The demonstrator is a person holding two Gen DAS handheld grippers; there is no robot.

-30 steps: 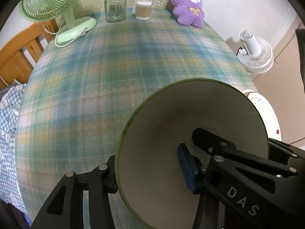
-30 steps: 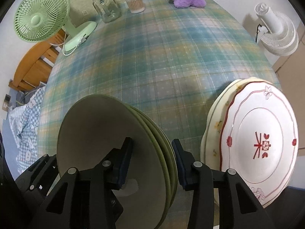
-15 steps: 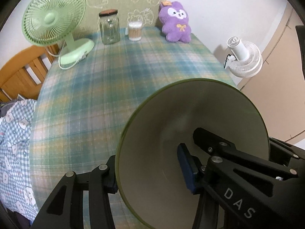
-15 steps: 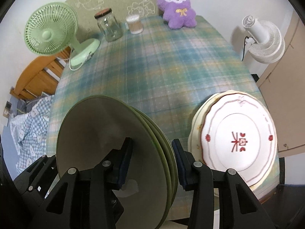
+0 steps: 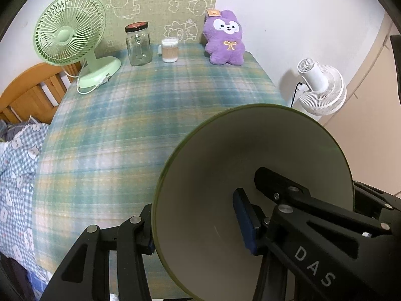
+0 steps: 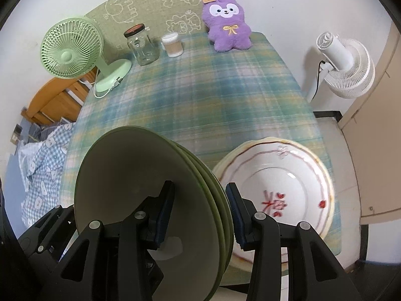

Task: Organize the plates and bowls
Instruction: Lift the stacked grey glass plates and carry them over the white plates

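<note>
My left gripper (image 5: 195, 228) is shut on the rim of a green-edged bowl stack (image 5: 250, 165), held on edge above the table's near side. My right gripper (image 6: 200, 208) is shut on the opposite rim of the same stack of three nested green bowls (image 6: 130, 175). A stack of white plates (image 6: 283, 188), the top one with a red pattern, lies on the plaid tablecloth (image 6: 200, 95) at the near right corner, right of the bowls. The plates are hidden behind the bowls in the left wrist view.
At the table's far edge stand a green desk fan (image 5: 72, 37), a glass jar (image 5: 138, 44), a cotton-swab tub (image 5: 170, 50) and a purple plush (image 5: 225, 40). A white floor fan (image 6: 343, 60) stands right of the table. A wooden bed frame (image 5: 27, 92) is left.
Both grippers have risen and pulled back with the bowl stack, so the table looks smaller and farther. The plates stay on the table.
</note>
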